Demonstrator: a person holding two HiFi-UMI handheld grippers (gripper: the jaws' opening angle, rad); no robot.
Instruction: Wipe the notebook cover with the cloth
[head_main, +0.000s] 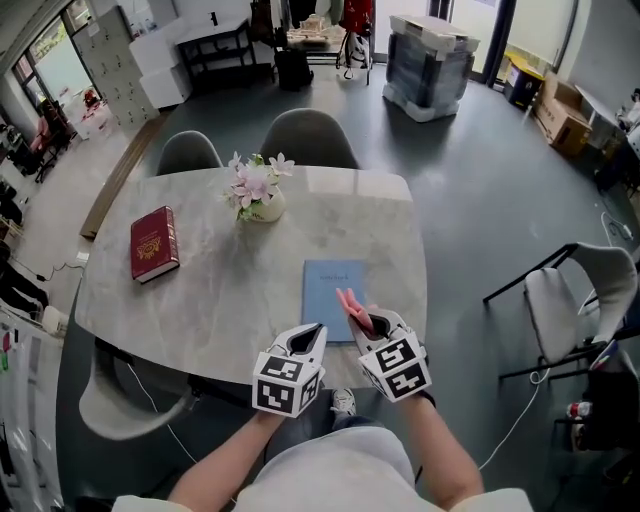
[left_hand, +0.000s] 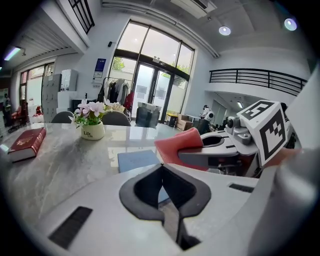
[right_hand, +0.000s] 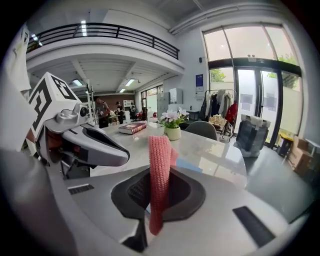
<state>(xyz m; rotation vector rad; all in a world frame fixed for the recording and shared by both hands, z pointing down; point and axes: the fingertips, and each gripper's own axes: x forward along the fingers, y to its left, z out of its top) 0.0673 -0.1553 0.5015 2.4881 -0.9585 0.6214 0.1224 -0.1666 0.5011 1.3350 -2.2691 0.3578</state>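
My left tongs (head_main: 306, 340) sit nearest me at the near edge of the marble table (head_main: 210, 310). Their jaws are pressed together tip to tip and there is nothing between them. Just to the right, my right tongs (head_main: 374, 322) are clamped on the pink cloth (head_main: 350, 304). In the right gripper view the cloth stands on edge as a narrow knitted strip. It runs up out of the jaws, and a loose end hangs below them. From above, the free end pokes out away from me and a little to the left, over the near right part of the notebook (head_main: 335, 286). I cannot tell whether the cloth touches the cover.

The notebook is pale blue and lies flat and closed on the table, just beyond both tongs and right of the table's middle. Its long axis runs near to far, almost square to the table's near edge, with one short end toward me.

Farther off and to the left stands a small cream pot (head_main: 263, 208) holding pink and white flowers (head_main: 254, 181) with some green leaves. Well to the left of that, a red book (head_main: 154, 243) lies flat with its long axis also running near to far. Two grey chairs (head_main: 308, 138) stand at the far side of the table.
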